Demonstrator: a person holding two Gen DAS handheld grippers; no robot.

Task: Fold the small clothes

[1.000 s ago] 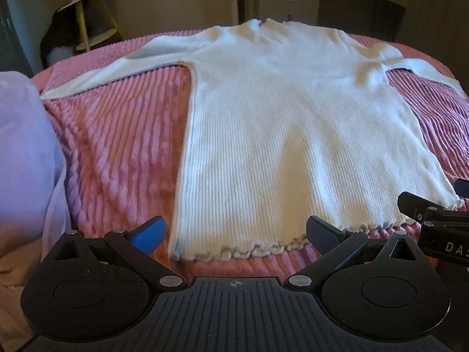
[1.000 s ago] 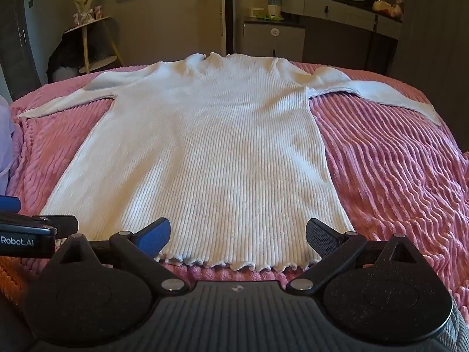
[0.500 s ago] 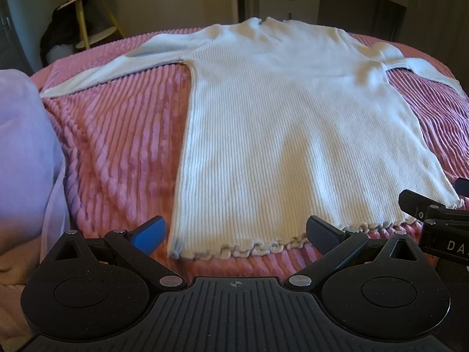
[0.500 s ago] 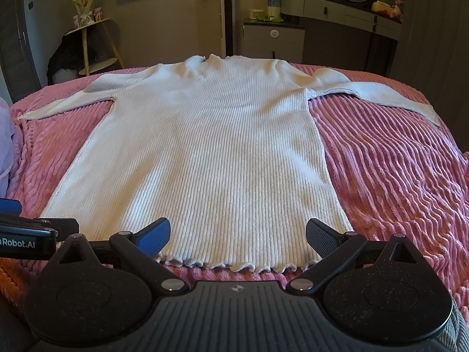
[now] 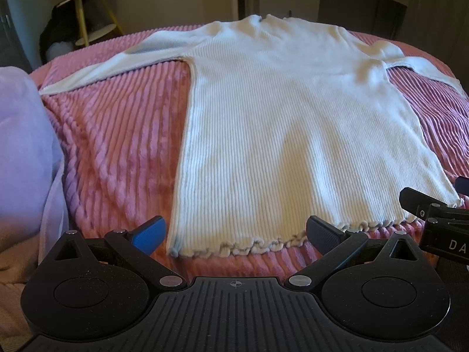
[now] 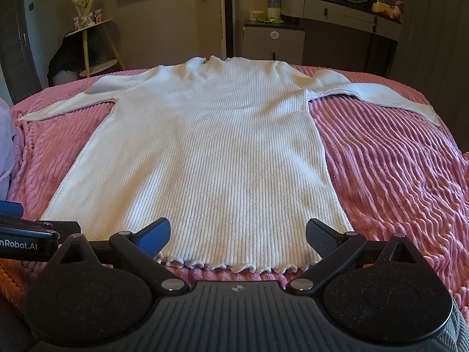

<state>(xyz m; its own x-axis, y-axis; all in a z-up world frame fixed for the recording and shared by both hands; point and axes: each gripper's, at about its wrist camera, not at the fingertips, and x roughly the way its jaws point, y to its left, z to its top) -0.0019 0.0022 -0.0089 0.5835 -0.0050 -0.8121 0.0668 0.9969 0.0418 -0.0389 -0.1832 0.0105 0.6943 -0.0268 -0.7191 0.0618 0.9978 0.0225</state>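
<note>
A white ribbed long-sleeved knit top lies flat on a pink ribbed blanket, neck far, frilled hem near, both sleeves spread out. It also shows in the right wrist view. My left gripper is open and empty just before the hem's left half. My right gripper is open and empty just before the hem's right half. Each gripper shows at the edge of the other's view.
A lilac cloth pile lies at the blanket's left edge. Beyond the bed stand a small side table, a white cabinet and a dark dresser. The blanket drops off at right.
Both grippers have crept slightly forward toward the hem. The top has not moved.
</note>
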